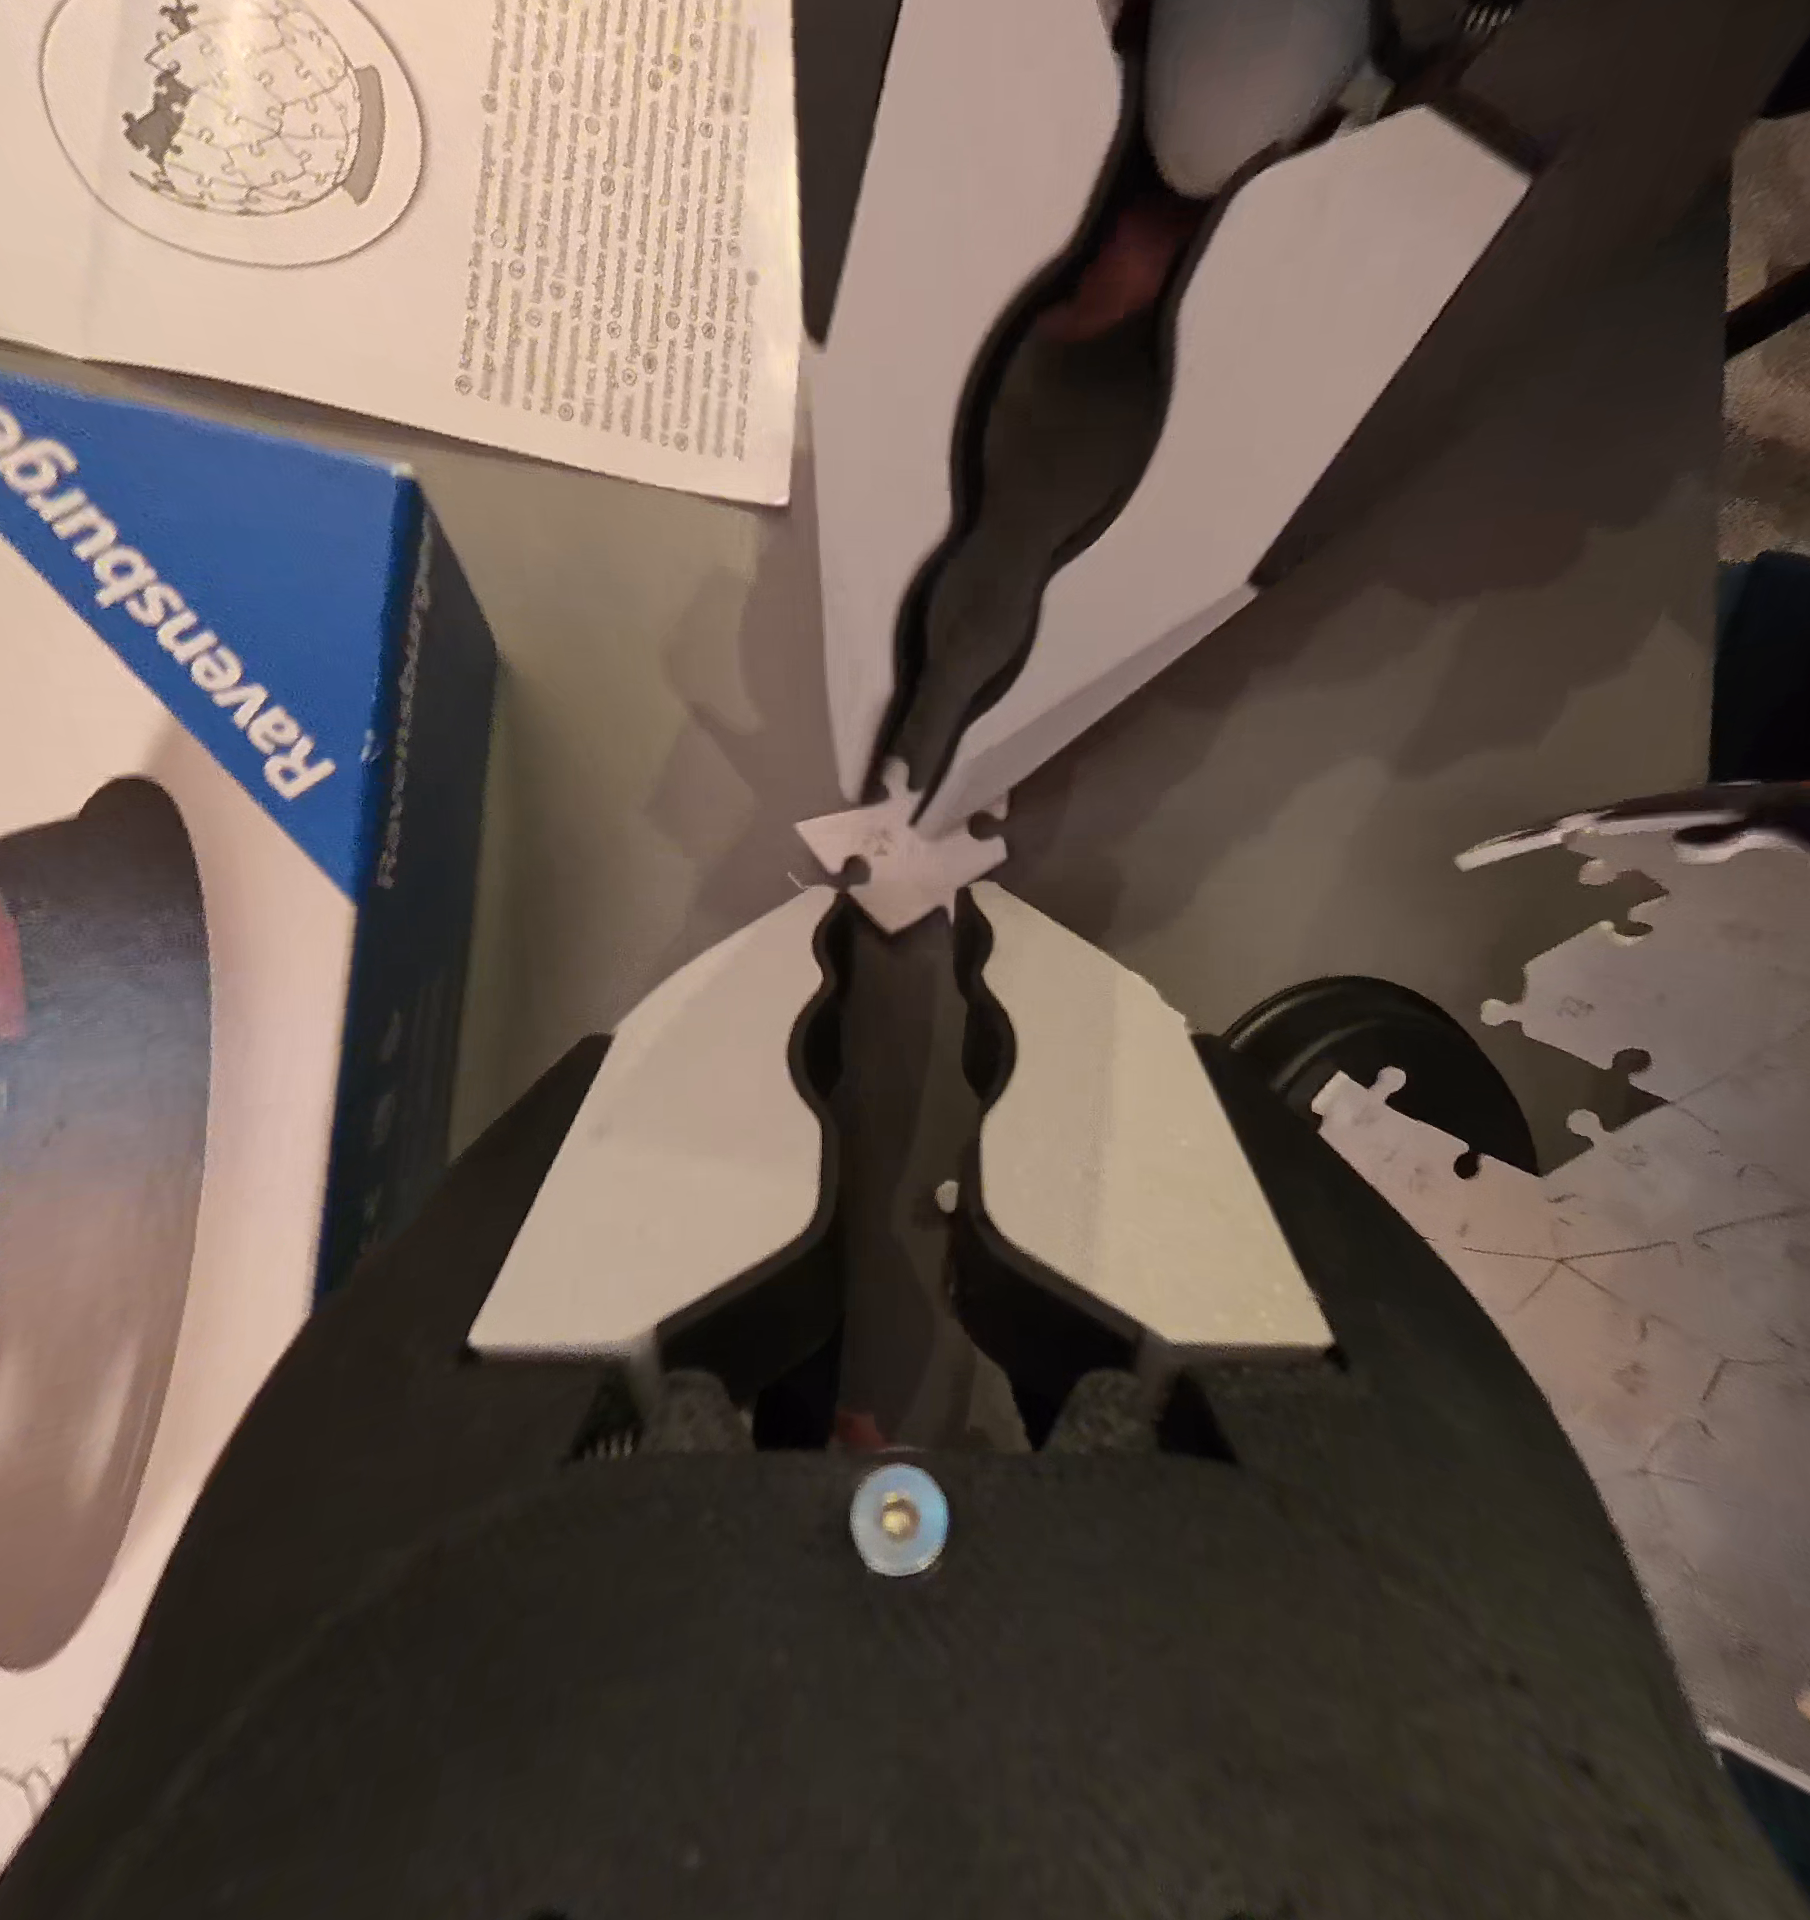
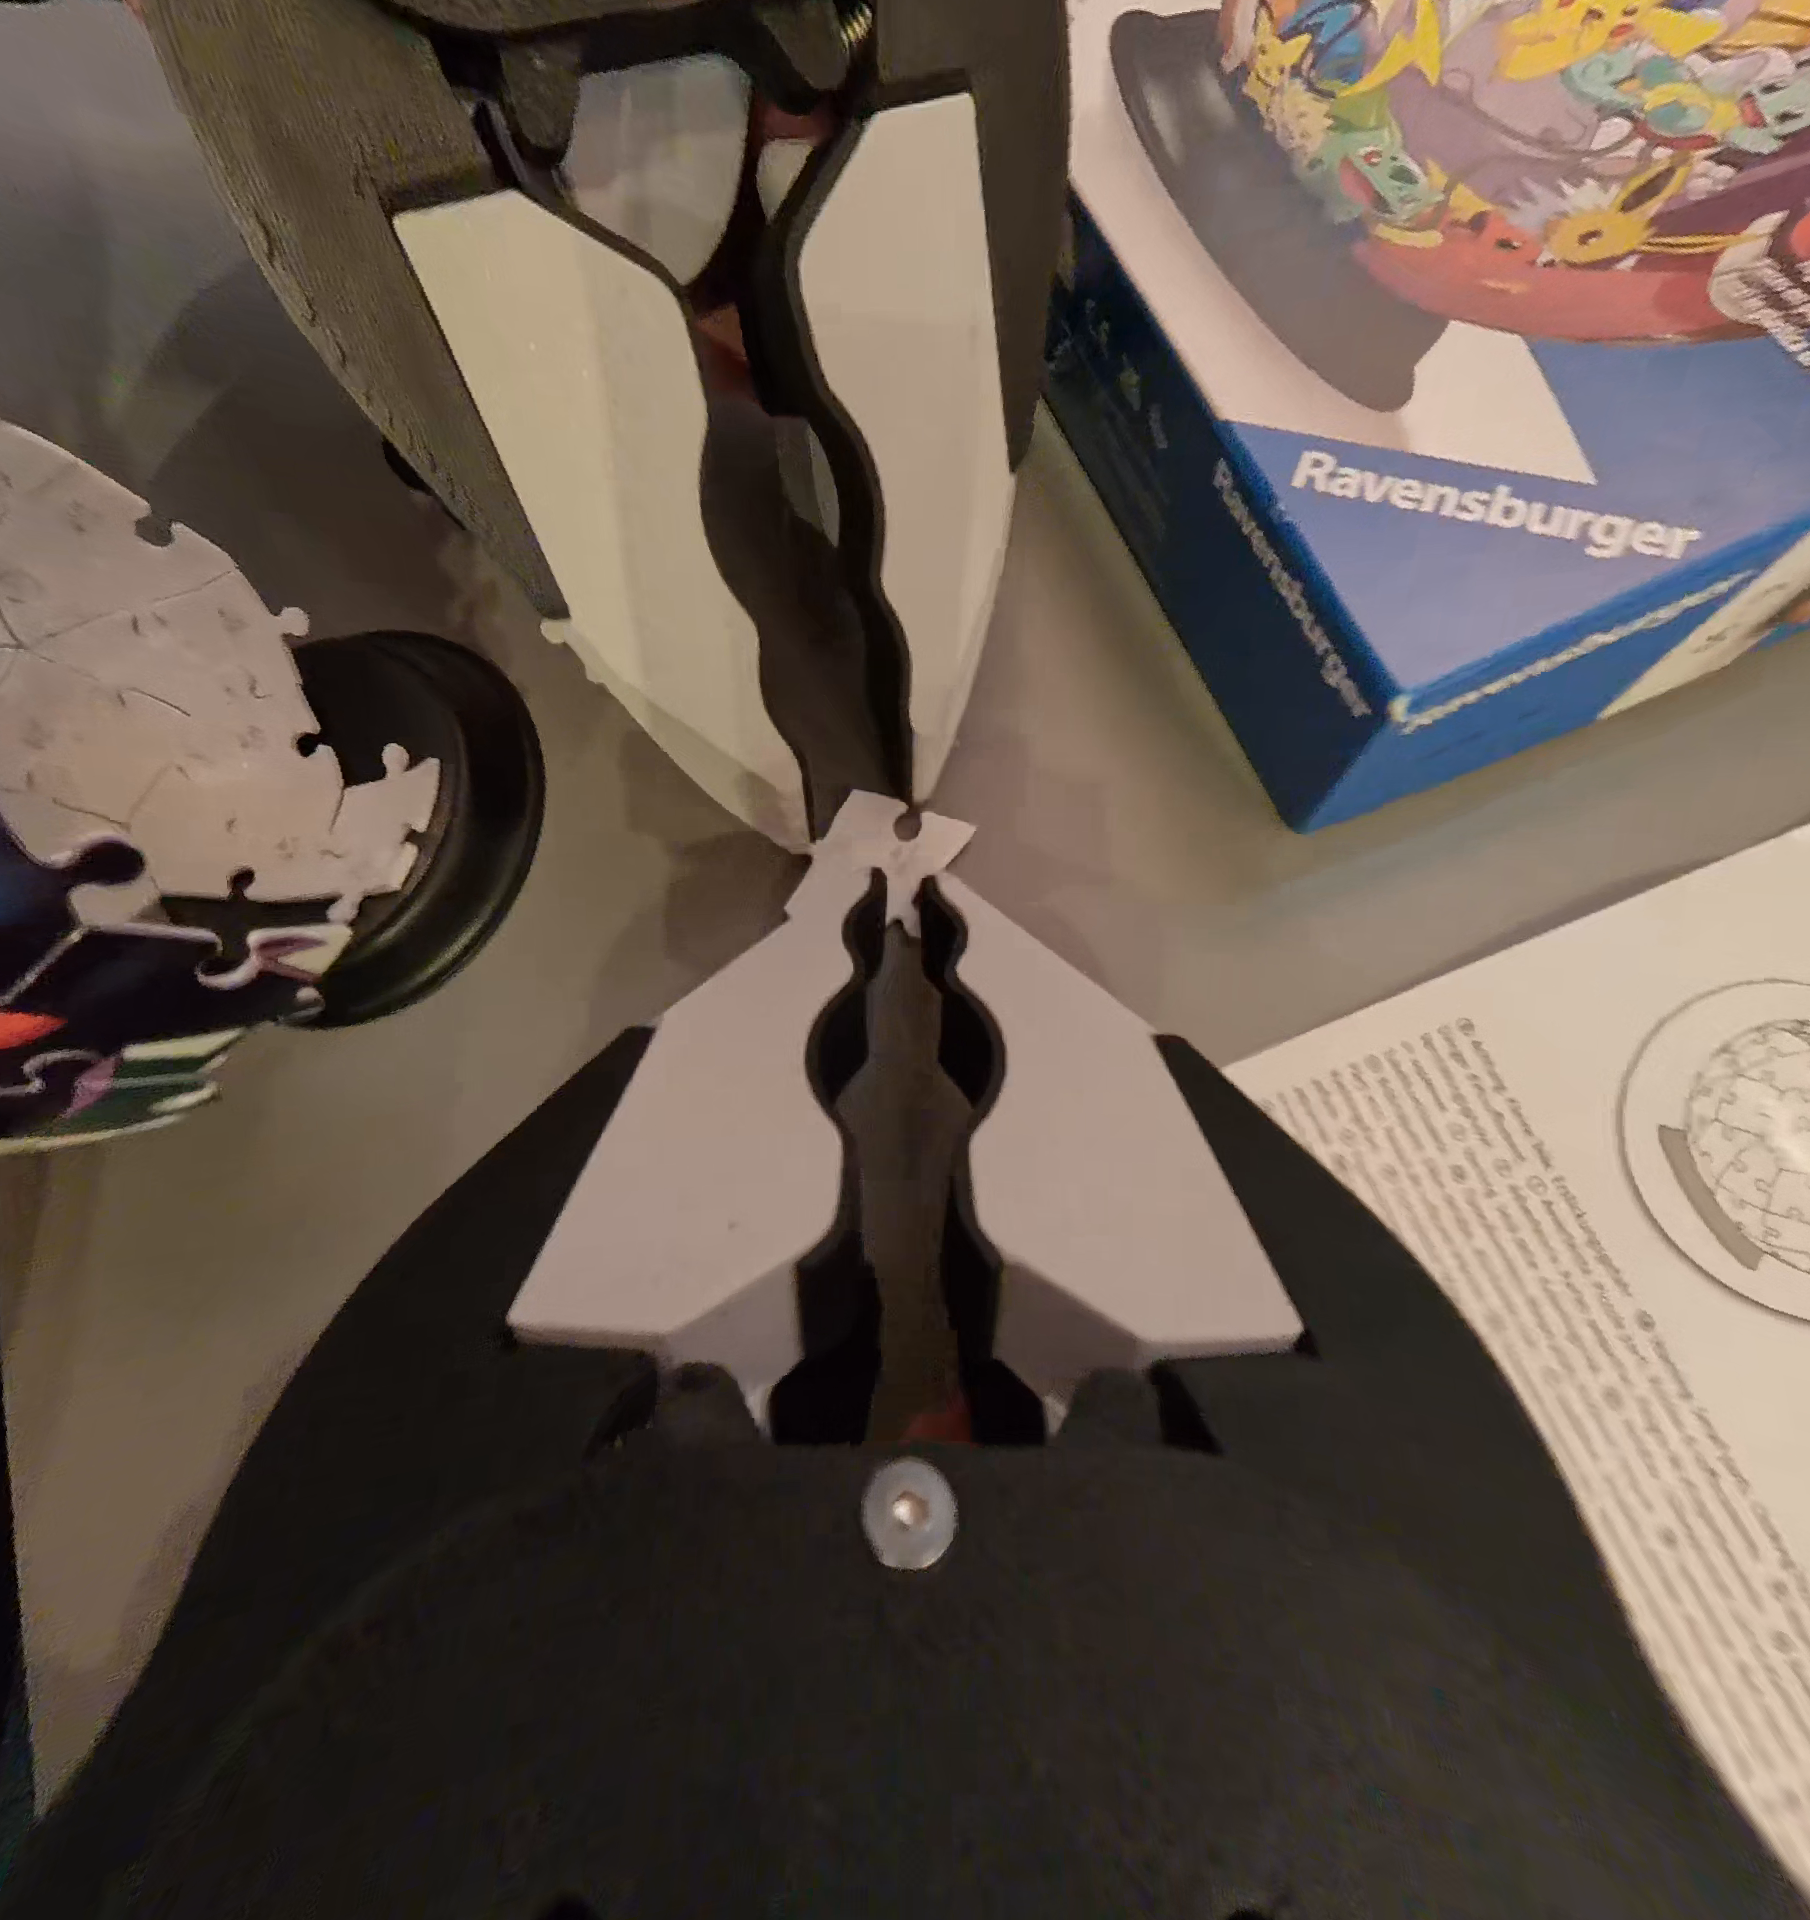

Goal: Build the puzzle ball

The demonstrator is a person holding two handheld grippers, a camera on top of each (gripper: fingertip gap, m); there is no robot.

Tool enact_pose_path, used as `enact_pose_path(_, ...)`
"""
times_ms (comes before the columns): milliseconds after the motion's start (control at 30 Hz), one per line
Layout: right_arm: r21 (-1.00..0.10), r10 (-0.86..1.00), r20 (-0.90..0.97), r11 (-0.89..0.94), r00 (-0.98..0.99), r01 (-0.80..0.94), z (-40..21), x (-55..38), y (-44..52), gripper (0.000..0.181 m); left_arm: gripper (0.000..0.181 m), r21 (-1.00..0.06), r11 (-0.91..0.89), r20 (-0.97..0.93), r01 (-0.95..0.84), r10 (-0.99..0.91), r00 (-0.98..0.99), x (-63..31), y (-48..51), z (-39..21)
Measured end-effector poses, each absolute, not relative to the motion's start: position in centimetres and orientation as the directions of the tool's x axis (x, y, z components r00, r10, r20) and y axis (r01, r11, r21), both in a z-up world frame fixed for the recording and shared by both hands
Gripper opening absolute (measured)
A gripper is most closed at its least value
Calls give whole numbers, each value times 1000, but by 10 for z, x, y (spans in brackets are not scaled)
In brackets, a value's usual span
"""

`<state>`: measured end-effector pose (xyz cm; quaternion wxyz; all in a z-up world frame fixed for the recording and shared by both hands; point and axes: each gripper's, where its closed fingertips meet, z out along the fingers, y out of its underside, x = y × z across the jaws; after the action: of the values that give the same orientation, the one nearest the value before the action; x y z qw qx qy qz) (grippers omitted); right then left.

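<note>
A small white puzzle piece hangs above the table between my two grippers, which face each other tip to tip. My left gripper is closed on its near corner. My right gripper comes from the far side, closed on its tab. In the right wrist view the piece sits between my right gripper and my left gripper. The partly built puzzle ball shows its white inner face at the right, on a black stand. It also shows in the right wrist view.
A blue and white puzzle box lies left of the grippers, and at upper right in the right wrist view. A printed instruction sheet lies flat on the grey table, and also shows in the right wrist view. My two grippers' fingertips are within a few centimetres of each other.
</note>
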<state>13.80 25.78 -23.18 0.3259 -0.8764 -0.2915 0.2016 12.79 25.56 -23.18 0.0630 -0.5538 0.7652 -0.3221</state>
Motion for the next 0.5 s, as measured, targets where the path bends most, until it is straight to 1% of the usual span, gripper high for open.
enact_pose_path(33,-695,634,-173,-621,753,363,-232,136,259,0,20,-560,192,249,-806,-889,-385,128,255,-232)
enact_pose_path(100,-705,627,-186,-622,757,342,-232,134,259,0,18,-559,205,227,-803,-894,-386,128,256,-232)
enact_pose_path(300,-709,644,-180,-609,743,356,-231,131,256,0,25,-564,229,216,-793,-886,-410,124,254,-232)
enact_pose_path(500,-741,663,-237,-596,710,308,-222,124,253,0,26,-569,263,175,-779,-887,-427,122,259,-232)
